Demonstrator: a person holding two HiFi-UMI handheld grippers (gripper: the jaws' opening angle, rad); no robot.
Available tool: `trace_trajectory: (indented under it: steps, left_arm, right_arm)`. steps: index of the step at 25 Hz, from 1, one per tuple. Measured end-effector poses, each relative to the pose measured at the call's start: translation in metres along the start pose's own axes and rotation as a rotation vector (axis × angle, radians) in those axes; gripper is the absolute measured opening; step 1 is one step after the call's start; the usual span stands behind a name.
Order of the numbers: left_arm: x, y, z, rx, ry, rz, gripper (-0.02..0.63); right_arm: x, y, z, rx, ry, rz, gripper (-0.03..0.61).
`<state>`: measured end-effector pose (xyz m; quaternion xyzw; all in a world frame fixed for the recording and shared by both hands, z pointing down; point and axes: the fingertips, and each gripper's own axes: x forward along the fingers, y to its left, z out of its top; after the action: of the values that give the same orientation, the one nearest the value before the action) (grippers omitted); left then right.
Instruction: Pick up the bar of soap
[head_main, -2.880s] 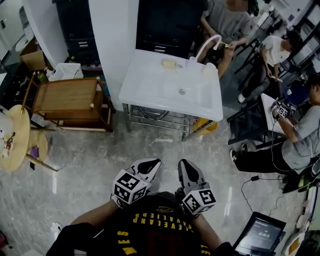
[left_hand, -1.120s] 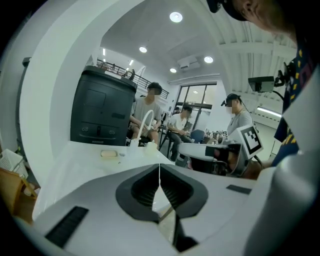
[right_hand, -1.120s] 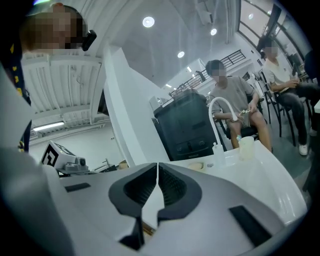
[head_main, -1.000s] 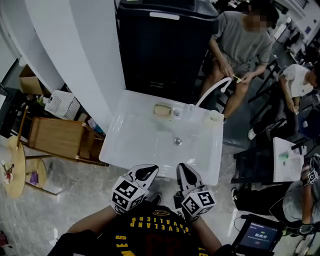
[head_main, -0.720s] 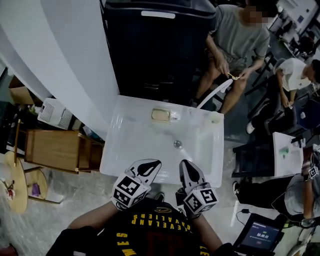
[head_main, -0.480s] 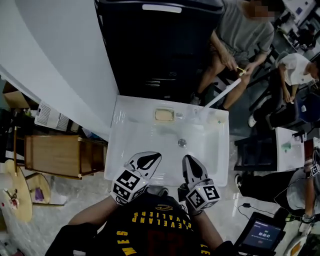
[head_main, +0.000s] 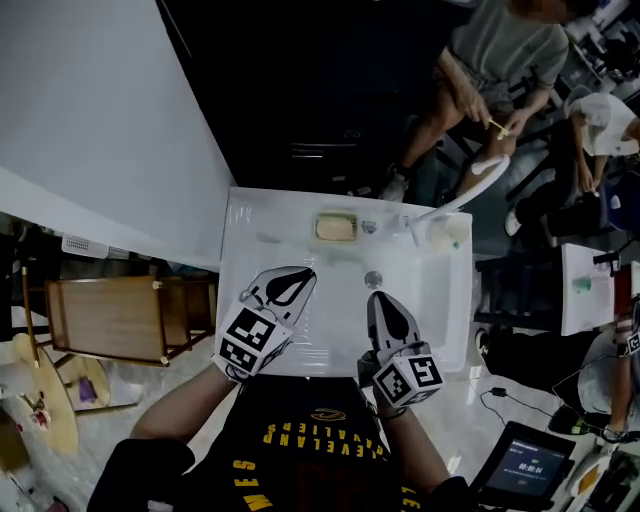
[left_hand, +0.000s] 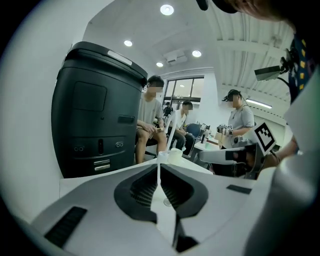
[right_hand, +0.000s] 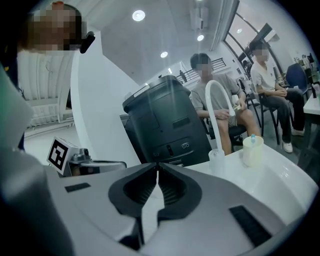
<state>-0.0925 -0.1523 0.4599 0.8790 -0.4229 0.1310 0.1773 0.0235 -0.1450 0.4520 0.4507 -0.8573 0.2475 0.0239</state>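
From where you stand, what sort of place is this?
Probably a lab or workshop, not a bathroom: a white sink with a bar of soap stands beside a large black cabinet and seated people.

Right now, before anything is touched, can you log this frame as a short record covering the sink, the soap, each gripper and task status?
Sink: white rectangular basin, round drain in its floor
Soap: pale yellow rectangular bar at the far rim, left of the white curved faucet
Left gripper: shut, empty, over the near part of the basin
Right gripper: shut, empty, just short of the drain
Task status: soap not yet touched, both grippers well short of it
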Motion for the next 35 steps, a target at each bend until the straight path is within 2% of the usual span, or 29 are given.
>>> trace_trajectory:
  steps: [4,6,13,22,28,35]
  left_arm:
    - [0.025,0.014,-0.004,-0.061,0.046,-0.009,0.025]
    - [0.039,0.022,-0.005,-0.047,0.072,-0.003,0.042]
    - [0.091,0.042,-0.029,0.124,0.205,0.007,0.094]
    - [0.154,0.068,-0.07,0.471,0.47,-0.051,0.178]
    - [0.171,0.075,-0.097,0.576,0.61,-0.087,0.238]
    - [0.182,0.081,-0.114,0.711,0.734,-0.128,0.249]
  right_arm:
    - [0.02,-0.012,-0.002,-0.006,0.028,0.016,0.02]
    - [0.03,-0.019,-0.004,-0.014,0.043,0.027,0.02]
    - [0.057,-0.046,-0.019,-0.001,0.1,0.037,0.02]
    - [0.063,-0.06,-0.032,0.041,0.125,0.042,0.02]
    - [0.056,-0.057,-0.038,0.068,0.122,0.039,0.02]
    - [0.049,-0.054,-0.048,0.112,0.126,0.038,0.02]
